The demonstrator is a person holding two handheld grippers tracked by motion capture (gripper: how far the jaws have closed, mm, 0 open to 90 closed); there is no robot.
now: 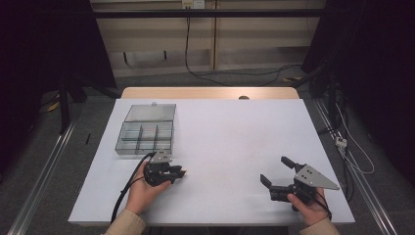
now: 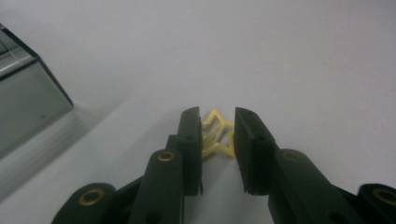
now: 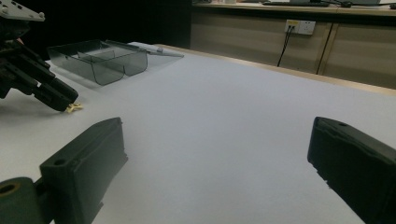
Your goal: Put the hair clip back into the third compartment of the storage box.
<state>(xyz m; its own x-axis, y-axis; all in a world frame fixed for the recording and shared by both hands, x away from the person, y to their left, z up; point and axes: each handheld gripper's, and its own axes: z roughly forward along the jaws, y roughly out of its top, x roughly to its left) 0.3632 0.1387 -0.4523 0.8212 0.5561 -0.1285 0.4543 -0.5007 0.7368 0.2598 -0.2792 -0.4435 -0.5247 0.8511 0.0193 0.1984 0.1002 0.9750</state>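
White table (image 1: 220, 142): left hand-held gripper (image 2: 218, 133) clamps yellow star piece (image 2: 217, 137), partly hidden; right hand-held gripper (image 1: 278, 174) wide, empty.

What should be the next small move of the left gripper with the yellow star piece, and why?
Probably lift it gently off the table. The left gripper has its jaws closed on the small yellow star piece, which seems to lie on the white surface, and the open clear compartment box stands just beyond it, a likely place to carry it.

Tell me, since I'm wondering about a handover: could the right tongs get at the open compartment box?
Probably yes: the right tongs stand open and empty, with bare white table between them and the box.
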